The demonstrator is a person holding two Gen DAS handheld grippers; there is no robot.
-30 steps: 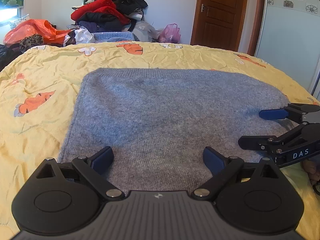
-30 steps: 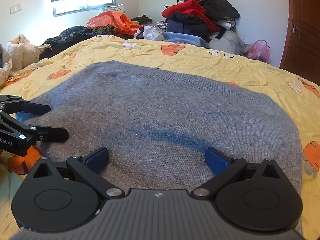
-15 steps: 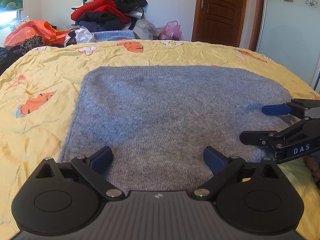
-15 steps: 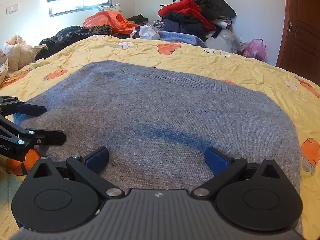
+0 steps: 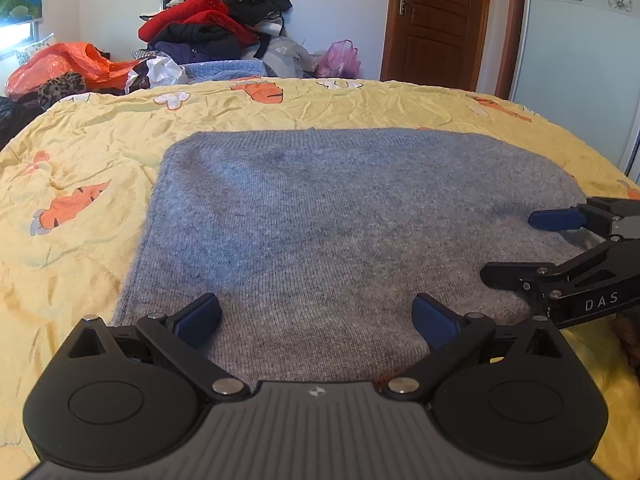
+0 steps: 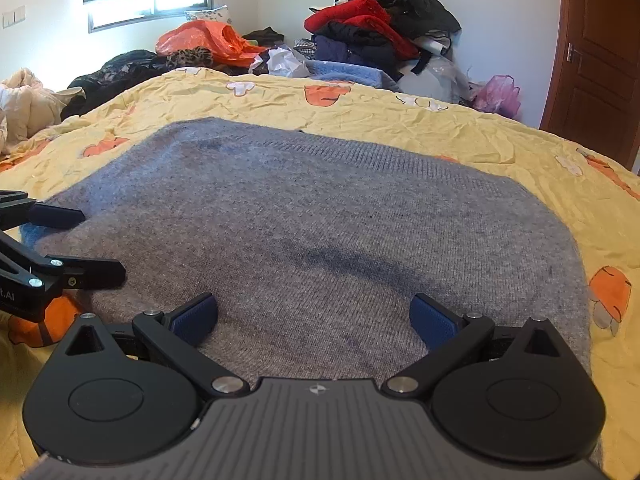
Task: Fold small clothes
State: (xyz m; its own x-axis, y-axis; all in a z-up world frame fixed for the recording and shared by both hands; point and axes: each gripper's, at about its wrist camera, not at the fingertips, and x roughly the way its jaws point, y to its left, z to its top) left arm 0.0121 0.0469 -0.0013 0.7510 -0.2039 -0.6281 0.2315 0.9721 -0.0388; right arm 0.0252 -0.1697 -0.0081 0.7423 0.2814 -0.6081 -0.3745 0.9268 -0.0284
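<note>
Grey sweater [image 5: 340, 232] lies flat on bed [image 5: 80, 240], already folded to rough rectangle, near hem under both cameras at 6 o'clock. Left hand-held gripper [image 5: 316, 320] jaws wide, empty, over near-left hem. Right hand-held gripper [image 6: 314, 318] jaws wide, empty, over near-right hem. I judge knit soft, light, limp, fuzzy, so not slippery; will sag and stretch. I'd pinch both near corners, through all layers, at 7 and 5 o'clock.

Daylight floods in from a glaring window [image 6: 152, 4]; the room is bright and sharp. Soft shadows cross the grey sweater [image 6: 320, 248]. Fisheye bending curves the edges.
</note>
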